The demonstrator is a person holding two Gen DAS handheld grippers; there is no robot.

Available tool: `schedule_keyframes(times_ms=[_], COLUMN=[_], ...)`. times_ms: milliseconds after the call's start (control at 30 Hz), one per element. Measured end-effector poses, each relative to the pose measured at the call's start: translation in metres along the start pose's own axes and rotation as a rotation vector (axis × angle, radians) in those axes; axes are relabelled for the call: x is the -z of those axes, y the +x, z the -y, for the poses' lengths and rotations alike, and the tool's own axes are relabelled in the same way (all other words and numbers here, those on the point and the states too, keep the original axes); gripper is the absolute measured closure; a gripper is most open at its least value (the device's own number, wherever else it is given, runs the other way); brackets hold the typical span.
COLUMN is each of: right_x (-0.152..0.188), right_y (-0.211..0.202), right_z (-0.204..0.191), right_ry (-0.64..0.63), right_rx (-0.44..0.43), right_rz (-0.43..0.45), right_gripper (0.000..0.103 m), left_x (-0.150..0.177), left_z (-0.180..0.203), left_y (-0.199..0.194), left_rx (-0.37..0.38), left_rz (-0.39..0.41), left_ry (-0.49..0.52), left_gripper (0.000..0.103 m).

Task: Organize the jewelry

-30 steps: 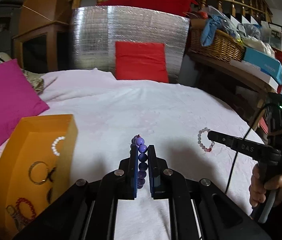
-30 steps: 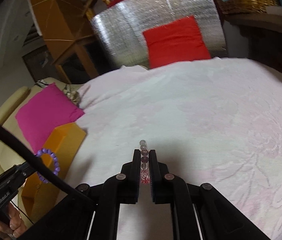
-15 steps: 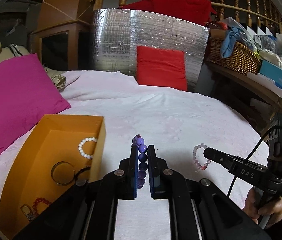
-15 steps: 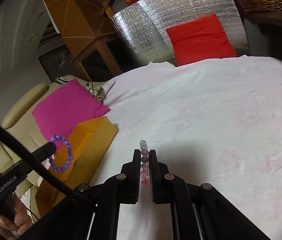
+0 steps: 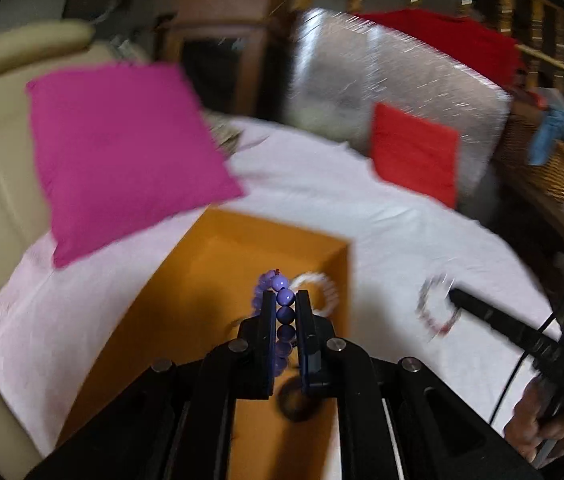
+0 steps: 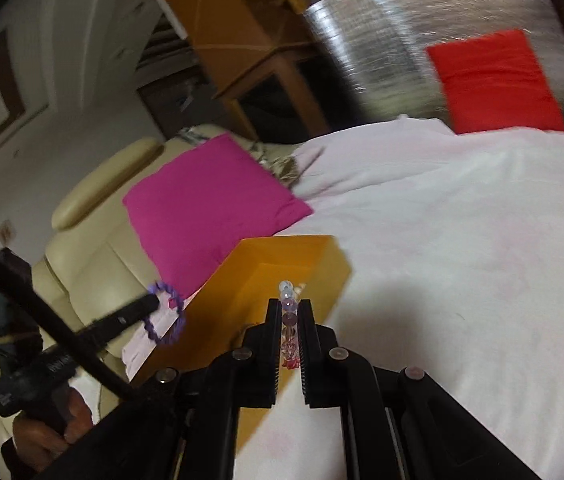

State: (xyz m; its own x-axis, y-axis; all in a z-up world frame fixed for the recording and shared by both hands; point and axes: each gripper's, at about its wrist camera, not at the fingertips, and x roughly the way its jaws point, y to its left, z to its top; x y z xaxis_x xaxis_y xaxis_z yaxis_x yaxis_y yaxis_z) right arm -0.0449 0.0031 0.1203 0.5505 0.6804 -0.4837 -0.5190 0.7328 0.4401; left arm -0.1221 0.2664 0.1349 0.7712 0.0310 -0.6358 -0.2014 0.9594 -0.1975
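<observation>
Against the bed's (image 5: 421, 240) left edge sits the box (image 5: 218, 280), open-topped and orange, close to the pink pillow (image 5: 122, 152), presumably so both hands can reach it. At its right wall lies a white bracelet (image 5: 321, 284), and a dark ring (image 5: 293, 400) shows on the floor nearer me, so some jewelry seems sorted already.

Over the box hangs the left gripper (image 5: 284, 312), clenched on a purple bracelet (image 5: 282, 300); the loop is pinched edge-on between the jaws so the beads cannot roll free, and it is poised above the box's open middle, which looks like the place for a drop.

Further right, over the white cover beside the box's right wall, the right gripper (image 6: 290, 316) is likewise clamped on a pale bracelet (image 6: 287, 320) of clear and pinkish beads, the loop gripped through its side. It points toward the box's far corner, so I judge this one is next in line.

Both bracelets are off the bed, neither yet in the box. Blur hides the finer beads.
</observation>
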Motion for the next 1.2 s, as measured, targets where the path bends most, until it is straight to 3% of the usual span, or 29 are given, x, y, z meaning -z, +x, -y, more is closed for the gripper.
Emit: schedule_keyframes(times_ms=[200,367,400,433,500,533,633,667,767,833,967,1100,1200], right_x=[-0.022,-0.029,-0.030,-0.033,-0.036,-0.037,-0.039,-0.036,-0.031,-0.022,-0.003,0.022,0.041], right_y=[0.081,0.149,0.159,0.169,0.174,0.171,0.140,0.123,0.082,0.048,-0.020,-0.076,-0.111], right_z=[-0.036,-0.049,-0.048,-0.046,-0.043,-0.042,-0.046,-0.050,-0.063,-0.074,-0.100,-0.130,-0.149], right_ry=[-0.033,-0.026,-0.009,0.006,0.040,0.056,0.045,0.021,-0.059,-0.126,-0.225,-0.269,-0.258], right_rx=[-0.034,0.022,0.029,0.031,0.064,0.069,0.031,0.037,0.058,0.103,0.109,0.120,0.111], right_rz=[-0.134,-0.266,-0.282,-0.300,-0.310,-0.300,-0.246,-0.236,-0.226,-0.216,-0.174,-0.120,-0.073], right_gripper=[0.094,0.093,0.087,0.073,0.064,0.064,0.062,0.062,0.060,0.053,0.050,0.050,0.049], left_x=[0.015,0.026,0.028,0.029,0.026,0.024,0.013,0.009,0.005,0.002,-0.002,0.008,0.017], left_z=[-0.025,-0.024,-0.025,-0.026,-0.023,-0.022,-0.021,-0.021,-0.024,-0.027,-0.024,-0.009,0.003], left_y=[0.036,0.054,0.056,0.056,0.054,0.049,0.023,0.006,-0.039,-0.071,-0.132,-0.199,-0.236], left_rx=[-0.041,-0.067,-0.069,-0.063,-0.085,-0.116,-0.162,-0.191,-0.233,-0.254,-0.388,-0.471,-0.492], left_rz=[-0.162,-0.259,-0.276,-0.281,-0.278,-0.259,-0.145,-0.102,-0.011,0.034,0.084,0.202,0.240], left_ry=[-0.054,-0.042,-0.049,-0.051,-0.030,-0.025,-0.013,-0.017,-0.062,-0.098,-0.123,-0.088,-0.083], left_gripper=[0.094,0.093,0.093,0.087,0.063,0.048,0.041,0.033,0.024,0.018,0.015,0.015,0.015])
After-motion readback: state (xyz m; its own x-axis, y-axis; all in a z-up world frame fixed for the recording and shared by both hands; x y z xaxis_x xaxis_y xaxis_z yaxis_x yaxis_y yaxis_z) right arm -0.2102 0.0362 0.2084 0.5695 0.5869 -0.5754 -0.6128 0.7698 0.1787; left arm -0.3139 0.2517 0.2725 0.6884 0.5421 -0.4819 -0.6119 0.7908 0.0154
